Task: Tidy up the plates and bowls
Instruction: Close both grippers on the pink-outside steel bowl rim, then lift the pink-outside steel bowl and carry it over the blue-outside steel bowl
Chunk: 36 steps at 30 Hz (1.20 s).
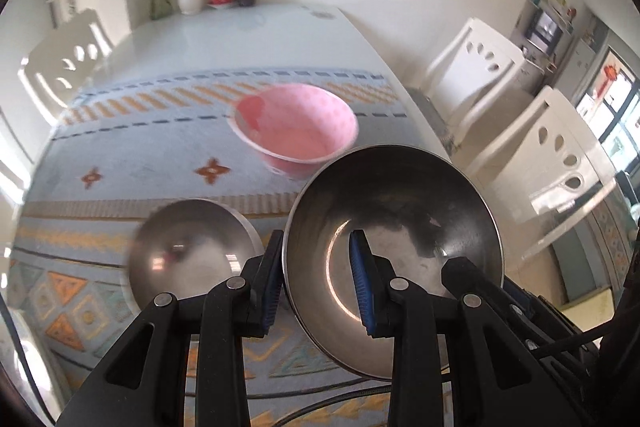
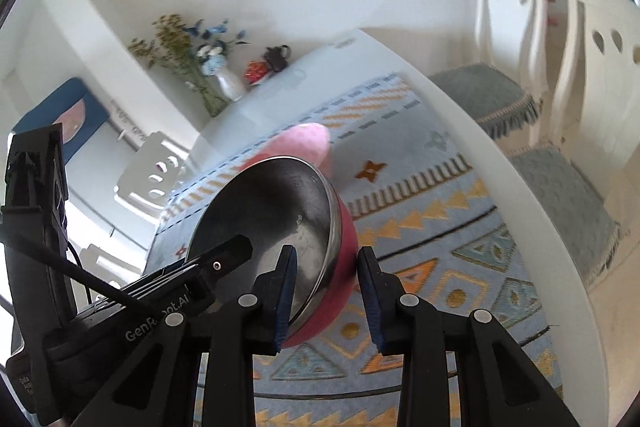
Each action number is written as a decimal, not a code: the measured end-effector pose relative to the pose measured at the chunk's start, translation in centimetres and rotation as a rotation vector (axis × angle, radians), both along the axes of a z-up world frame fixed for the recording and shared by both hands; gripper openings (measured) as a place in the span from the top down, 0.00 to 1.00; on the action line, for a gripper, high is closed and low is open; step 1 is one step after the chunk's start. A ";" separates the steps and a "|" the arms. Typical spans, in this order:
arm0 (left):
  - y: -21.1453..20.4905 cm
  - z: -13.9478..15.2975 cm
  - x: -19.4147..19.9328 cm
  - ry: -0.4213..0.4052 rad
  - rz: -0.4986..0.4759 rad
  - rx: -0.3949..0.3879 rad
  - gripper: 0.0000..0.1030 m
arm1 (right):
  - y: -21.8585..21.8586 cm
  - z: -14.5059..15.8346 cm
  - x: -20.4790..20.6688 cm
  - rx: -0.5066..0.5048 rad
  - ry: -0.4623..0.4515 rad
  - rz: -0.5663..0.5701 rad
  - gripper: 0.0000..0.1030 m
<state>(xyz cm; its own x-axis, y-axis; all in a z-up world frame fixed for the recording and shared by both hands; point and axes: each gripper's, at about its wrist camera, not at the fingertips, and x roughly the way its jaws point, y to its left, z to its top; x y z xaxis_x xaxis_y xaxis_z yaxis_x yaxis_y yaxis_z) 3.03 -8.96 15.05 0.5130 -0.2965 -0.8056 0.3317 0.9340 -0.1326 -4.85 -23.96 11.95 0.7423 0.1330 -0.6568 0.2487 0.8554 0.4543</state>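
The left tongs clamp the rim of a steel bowl, raised and tilted above the patterned cloth on the white desk. Only that view shows a second steel bowl lying at nine o'clock of them, and a pink ceramic bowl standing at twelve. The right view alone shows the right tongs pinching a red-backed steel bowl, the pink one half hidden behind it.

The steel bowl looked like polished, mirror-glossy metal, the pink bowl smooth and glazed, the patterned mat matt woven cloth, the counter glossy white.
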 end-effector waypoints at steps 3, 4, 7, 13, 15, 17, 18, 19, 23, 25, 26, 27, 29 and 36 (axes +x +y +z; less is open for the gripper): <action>2.1 1.1 -0.4 -0.033 0.048 0.002 0.73 | 1.8 0.6 0.4 -0.006 -0.025 0.054 0.69; 2.7 1.3 -0.5 -0.039 0.063 0.003 0.73 | 2.3 0.7 0.5 -0.007 -0.029 0.067 0.69; 4.6 1.8 -0.4 -0.045 0.122 0.003 0.72 | 4.1 1.3 1.4 -0.008 -0.047 0.129 0.69; 8.4 2.4 -1.0 -0.058 0.233 0.005 0.72 | 7.7 1.5 3.1 -0.016 -0.047 0.253 0.69; 9.5 2.5 -1.2 -0.058 0.261 0.003 0.72 | 8.9 1.5 3.6 -0.014 -0.048 0.291 0.69; 10.6 2.5 -1.3 -0.056 0.285 -0.003 0.72 | 9.7 1.4 3.9 -0.014 -0.046 0.316 0.69; 10.9 2.5 -1.4 -0.057 0.293 -0.005 0.72 | 10.1 1.4 4.0 -0.015 -0.045 0.328 0.69; 11.3 2.5 -1.4 -0.056 0.303 -0.008 0.72 | 10.7 1.4 4.2 -0.019 -0.044 0.343 0.69; 12.1 2.6 -1.6 -0.063 0.315 -0.018 0.72 | 11.5 1.1 4.5 -0.015 -0.037 0.362 0.69; 12.2 2.8 -1.3 -0.088 0.312 -0.021 0.71 | 11.6 1.0 4.9 0.002 -0.032 0.356 0.69; 12.3 2.7 -1.1 -0.098 0.311 -0.025 0.71 | 11.7 1.0 5.1 0.011 -0.032 0.353 0.69; 12.4 2.5 -0.6 -0.100 0.313 -0.029 0.71 | 11.7 1.0 5.4 0.020 -0.034 0.349 0.69; 12.5 1.9 0.1 -0.071 0.316 -0.038 0.71 | 11.6 1.0 5.8 0.027 -0.036 0.343 0.69; 12.1 -0.2 0.8 0.000 0.299 -0.054 0.71 | 11.3 -0.3 6.1 0.010 0.007 0.326 0.69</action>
<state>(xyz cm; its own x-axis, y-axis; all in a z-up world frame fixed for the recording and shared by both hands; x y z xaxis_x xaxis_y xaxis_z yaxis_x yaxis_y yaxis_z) 3.87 3.12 14.82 0.5837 -0.1747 -0.7929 0.0433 0.9819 -0.1844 1.25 -12.66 11.67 0.6547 0.3697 -0.6593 -0.0342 0.8859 0.4627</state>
